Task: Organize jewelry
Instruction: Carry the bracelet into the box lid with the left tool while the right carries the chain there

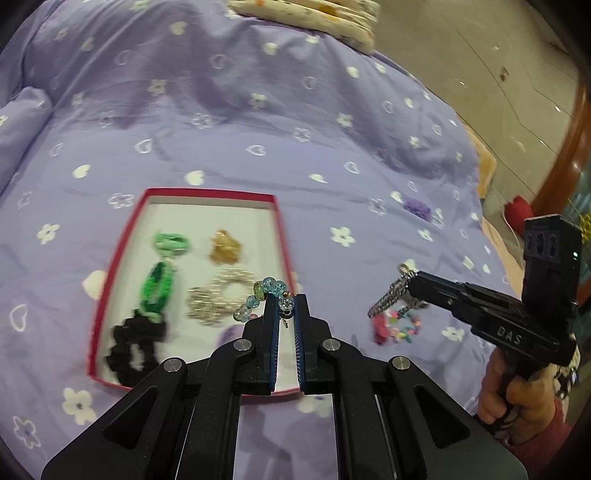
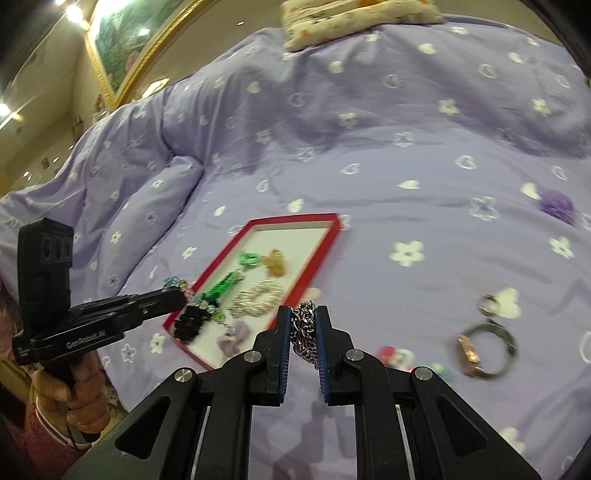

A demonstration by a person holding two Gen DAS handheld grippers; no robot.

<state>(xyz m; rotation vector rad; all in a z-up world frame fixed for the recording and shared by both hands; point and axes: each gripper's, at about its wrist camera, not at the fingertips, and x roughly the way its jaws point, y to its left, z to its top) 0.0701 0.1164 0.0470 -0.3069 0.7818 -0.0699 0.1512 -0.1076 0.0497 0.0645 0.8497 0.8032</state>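
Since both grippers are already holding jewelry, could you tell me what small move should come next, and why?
Probably carry the left gripper a little further over the red box before releasing: its blue bead bracelet hangs at the box's near right edge, beside the pearl piece, with bare floor beyond.

Both grippers, L (image 1: 286,301) & R (image 2: 303,314), clamped, angled down.

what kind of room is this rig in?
Most likely a bedroom: work surface is a bed under a purple flowered duvet, with a folded quilt at its far end and a gilt-framed picture on the wall.
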